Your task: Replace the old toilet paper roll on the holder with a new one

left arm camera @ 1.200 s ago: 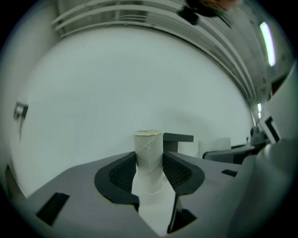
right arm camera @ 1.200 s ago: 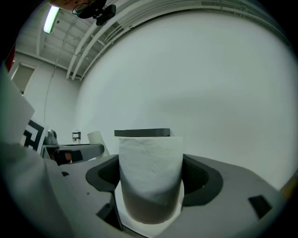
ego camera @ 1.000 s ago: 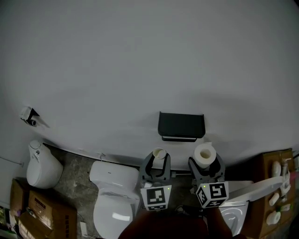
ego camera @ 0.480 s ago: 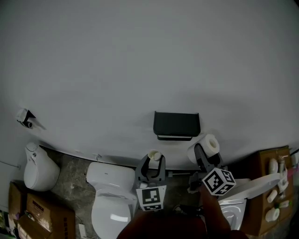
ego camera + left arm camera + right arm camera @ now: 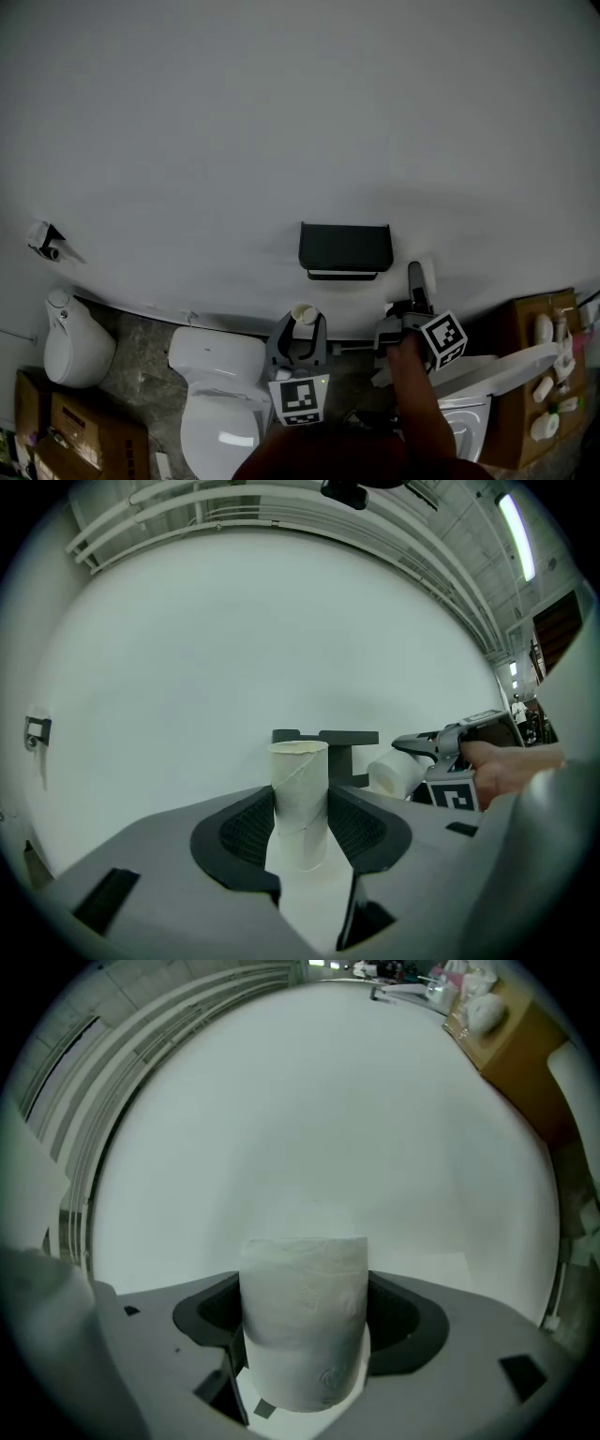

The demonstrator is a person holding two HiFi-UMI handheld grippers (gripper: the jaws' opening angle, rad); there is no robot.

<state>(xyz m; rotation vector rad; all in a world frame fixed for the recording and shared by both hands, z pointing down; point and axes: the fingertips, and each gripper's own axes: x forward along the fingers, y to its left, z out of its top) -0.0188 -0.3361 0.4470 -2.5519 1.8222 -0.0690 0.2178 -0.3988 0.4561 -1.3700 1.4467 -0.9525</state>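
The black paper holder (image 5: 344,249) hangs on the white wall with no roll on it. Below it my left gripper (image 5: 302,328) is shut on the bare cardboard tube (image 5: 303,312), which stands upright between the jaws (image 5: 300,799). My right gripper (image 5: 415,281) is rolled onto its side just right of and below the holder, shut on the new white paper roll (image 5: 305,1326). In the left gripper view the holder (image 5: 328,752) sits behind the tube, with the right gripper (image 5: 441,747) and its roll (image 5: 394,773) beside it.
A white toilet (image 5: 220,403) stands below left, and another with a raised lid (image 5: 511,370) below right. A white fixture (image 5: 75,342) and cardboard boxes (image 5: 75,422) are at the far left. A brown box (image 5: 544,375) holding white items stands at the right. A small fitting (image 5: 44,239) is on the wall.
My right gripper has rolled onto its side with the new roll and moved up beside the holder's right end. The left gripper with the tube has barely moved.
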